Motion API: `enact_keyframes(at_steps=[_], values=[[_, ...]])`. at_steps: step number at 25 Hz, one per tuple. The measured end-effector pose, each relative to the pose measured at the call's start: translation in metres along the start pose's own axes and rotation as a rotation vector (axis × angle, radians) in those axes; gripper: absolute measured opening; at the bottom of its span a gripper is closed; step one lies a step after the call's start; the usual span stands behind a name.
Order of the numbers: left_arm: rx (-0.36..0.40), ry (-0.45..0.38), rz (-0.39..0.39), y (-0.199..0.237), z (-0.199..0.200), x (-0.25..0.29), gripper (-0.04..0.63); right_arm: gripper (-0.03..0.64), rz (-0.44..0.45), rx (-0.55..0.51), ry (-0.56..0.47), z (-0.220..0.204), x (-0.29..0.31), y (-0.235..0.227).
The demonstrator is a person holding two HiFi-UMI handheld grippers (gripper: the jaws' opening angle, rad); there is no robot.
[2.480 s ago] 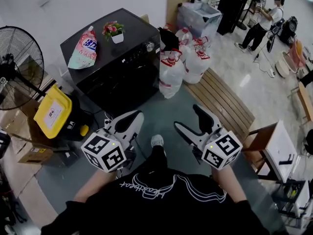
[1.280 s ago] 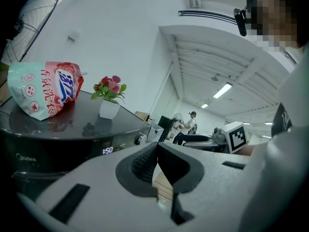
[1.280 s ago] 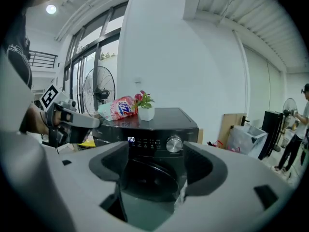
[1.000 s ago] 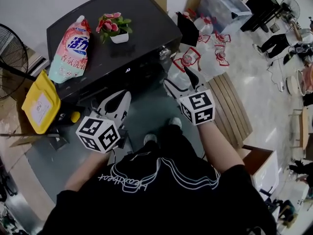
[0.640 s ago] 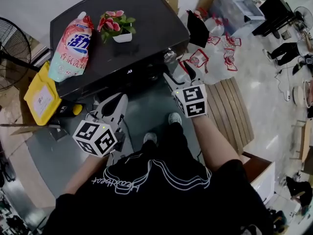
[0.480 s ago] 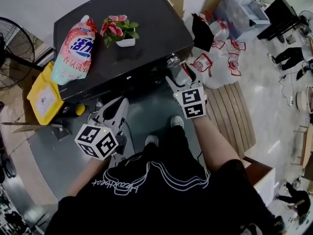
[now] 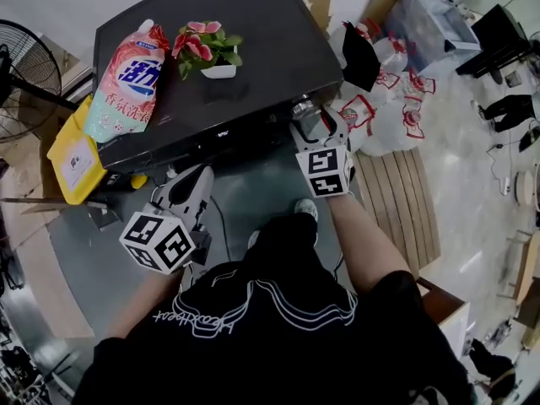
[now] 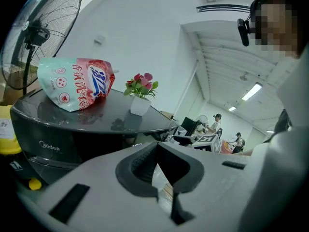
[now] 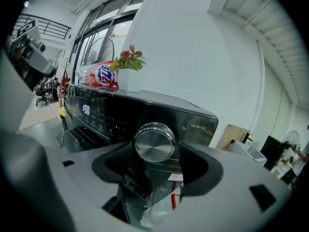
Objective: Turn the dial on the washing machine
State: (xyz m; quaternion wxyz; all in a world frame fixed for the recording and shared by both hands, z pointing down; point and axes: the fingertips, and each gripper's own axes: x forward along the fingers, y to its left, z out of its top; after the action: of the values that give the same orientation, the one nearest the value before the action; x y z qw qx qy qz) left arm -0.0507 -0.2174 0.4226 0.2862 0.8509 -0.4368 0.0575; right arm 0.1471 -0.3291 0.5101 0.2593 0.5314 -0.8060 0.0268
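Note:
The black washing machine [image 7: 245, 40] fills the upper middle of the head view. Its round silver dial [image 7: 302, 108] [image 9: 154, 142] sits at the right end of the front panel. My right gripper [image 7: 315, 123] [image 9: 157, 157] is up at the dial. Its jaws stand on either side of the knob and are closing, with a gap still showing on both sides. My left gripper [image 7: 192, 184] [image 8: 157, 151] hangs low in front of the machine, to the left. Its jaw tips meet, and nothing is between them.
A detergent bag [image 7: 126, 70] and a small potted flower [image 7: 211, 53] lie on the machine's lid. A yellow container [image 7: 74, 154] and a standing fan [image 7: 25, 66] are at the left. Tied plastic bags [image 7: 380, 99] and a slatted wooden bench [image 7: 396, 201] are at the right.
My right gripper has moved forward and up to the dial, and now brackets it. The left gripper has stayed low in front of the machine.

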Motion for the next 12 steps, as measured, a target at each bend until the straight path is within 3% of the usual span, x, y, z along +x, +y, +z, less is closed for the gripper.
enact_keyframes(at_steps=[12], values=[[-0.026,-0.011,0.019,0.0063,-0.0031,-0.0066,0.005,0.272,-0.020,-0.040,-0.033,0.0030,0.0059,0.0023]])
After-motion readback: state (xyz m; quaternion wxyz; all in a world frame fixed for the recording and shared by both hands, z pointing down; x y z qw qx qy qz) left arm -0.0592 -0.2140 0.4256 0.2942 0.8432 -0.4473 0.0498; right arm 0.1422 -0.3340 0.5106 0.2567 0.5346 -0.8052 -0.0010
